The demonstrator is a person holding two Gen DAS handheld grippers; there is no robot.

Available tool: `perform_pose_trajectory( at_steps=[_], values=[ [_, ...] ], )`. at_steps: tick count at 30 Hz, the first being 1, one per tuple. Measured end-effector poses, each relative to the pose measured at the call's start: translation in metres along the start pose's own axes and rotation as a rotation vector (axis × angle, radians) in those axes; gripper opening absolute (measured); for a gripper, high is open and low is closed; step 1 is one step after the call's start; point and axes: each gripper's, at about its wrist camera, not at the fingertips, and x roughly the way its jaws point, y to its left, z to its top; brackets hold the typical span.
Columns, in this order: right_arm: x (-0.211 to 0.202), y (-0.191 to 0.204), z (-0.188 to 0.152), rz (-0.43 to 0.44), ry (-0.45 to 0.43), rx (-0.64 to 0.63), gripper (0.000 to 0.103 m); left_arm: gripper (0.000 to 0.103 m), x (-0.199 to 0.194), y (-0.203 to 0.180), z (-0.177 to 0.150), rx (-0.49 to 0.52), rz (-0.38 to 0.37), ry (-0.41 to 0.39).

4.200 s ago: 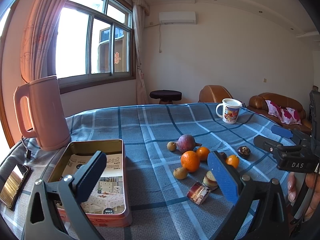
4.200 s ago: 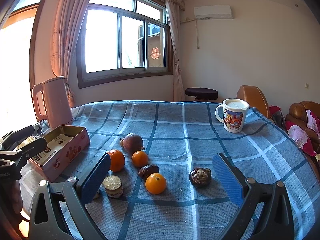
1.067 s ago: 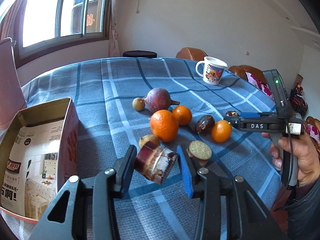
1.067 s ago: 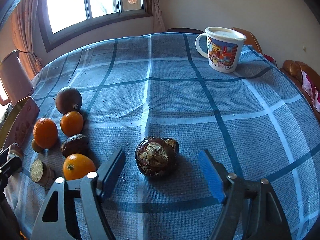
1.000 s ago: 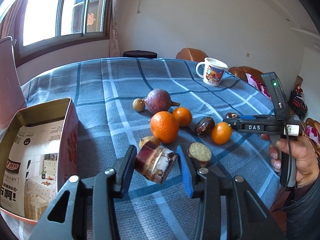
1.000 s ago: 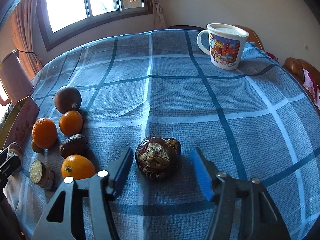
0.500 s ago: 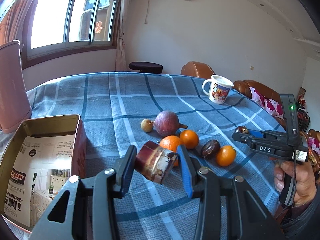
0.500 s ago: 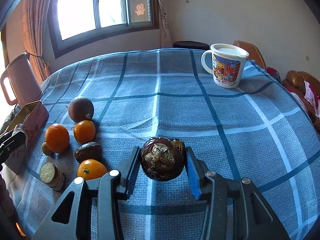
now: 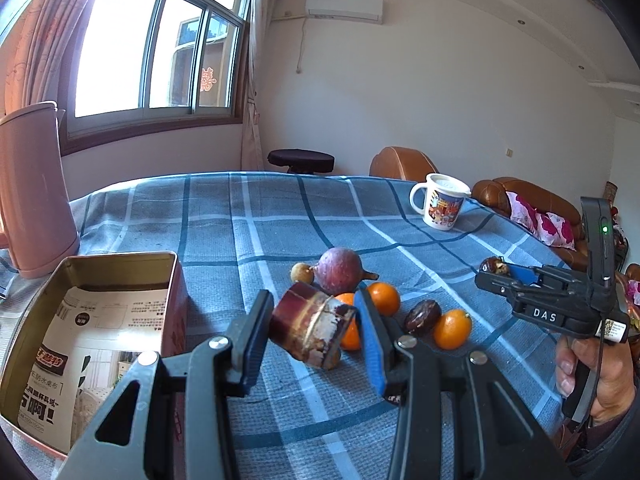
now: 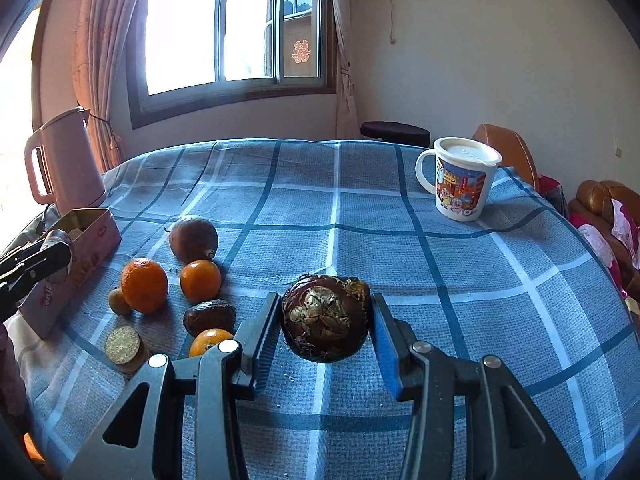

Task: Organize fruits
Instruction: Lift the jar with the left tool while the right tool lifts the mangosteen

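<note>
Both views are lit brightly by daylight from the window (image 10: 236, 28), whose panes are blown out to white glare. The far wall is evenly lit. Short, soft shadows are cast on the checked tablecloth (image 10: 460, 280) beside the fruits. Straight lines are bowed by the fisheye lens, and the corners are cut off by black vignetting. Focus is sharp throughout; no motion blur is seen.
</note>
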Motion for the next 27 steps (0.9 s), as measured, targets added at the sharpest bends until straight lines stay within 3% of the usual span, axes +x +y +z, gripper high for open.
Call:
perform_pose_trajectory(
  at_steps=[27],
  values=[
    [-0.033,0.007,-0.005,0.017,-0.179,-0.032,0.046,0.044,-0.021,-0.014,-0.001,0.07,0.042,-0.114]
  ],
)
